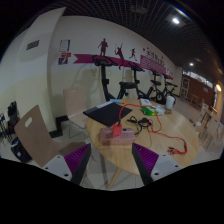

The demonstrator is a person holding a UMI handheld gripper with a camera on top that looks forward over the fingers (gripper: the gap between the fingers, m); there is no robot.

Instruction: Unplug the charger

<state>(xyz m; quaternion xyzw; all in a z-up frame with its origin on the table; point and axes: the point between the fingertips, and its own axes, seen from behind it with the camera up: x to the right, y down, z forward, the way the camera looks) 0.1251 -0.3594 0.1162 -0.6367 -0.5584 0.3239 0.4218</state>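
My gripper [110, 165] is open and empty, with its purple pads [72, 158] wide apart above the near end of a light wooden table [108, 155]. Beyond the fingers, on the table, lies a cluster of red and orange cables with a small red block [122, 127], and I cannot pick out the charger in it. A pale cable [138, 124] runs among them. Nothing stands between the fingers.
A dark flat mat [103, 112] lies further back on the table, with a green item [148, 112] to its right. An orange cable [178, 150] lies off to the right. A wooden chair [35, 135] stands to the left. A wall with a mural [110, 55] is behind.
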